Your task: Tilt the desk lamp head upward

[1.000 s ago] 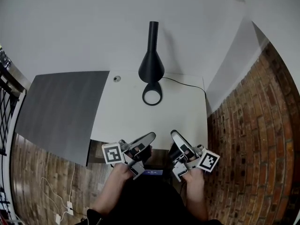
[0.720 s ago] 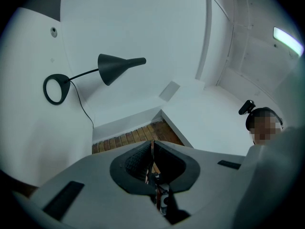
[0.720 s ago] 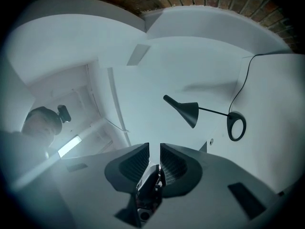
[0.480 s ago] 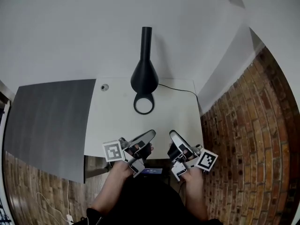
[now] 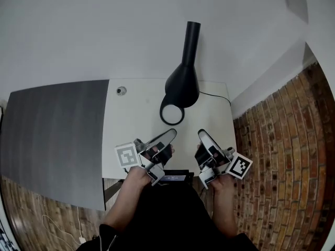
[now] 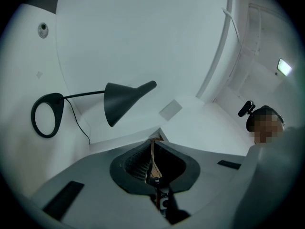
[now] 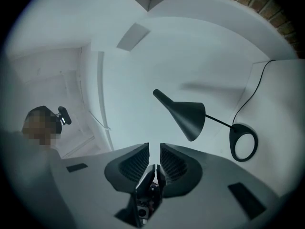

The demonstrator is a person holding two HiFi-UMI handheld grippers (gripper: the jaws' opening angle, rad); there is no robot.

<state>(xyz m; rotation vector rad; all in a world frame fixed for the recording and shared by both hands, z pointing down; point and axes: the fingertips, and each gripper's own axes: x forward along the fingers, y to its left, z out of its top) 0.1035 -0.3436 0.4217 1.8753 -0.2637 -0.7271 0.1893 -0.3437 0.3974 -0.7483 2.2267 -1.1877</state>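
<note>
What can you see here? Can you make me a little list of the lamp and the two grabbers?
lamp: black desk lamp with a cone head, standing on the white desk
lamp foot: ring base, flat on the desk
cord: black, runs from the lamp toward the desk's right edge
left gripper: jaws together, holding nothing, short of the lamp
right gripper: jaws slightly apart, nothing between them, short of the lamp
lamp touched: no

Desk [image 5: 133, 135] surface open in front of lamp [image 5: 183, 82]; cord [image 5: 214, 95] trails right of lamp; wall [image 5: 104, 35] close behind.
</note>
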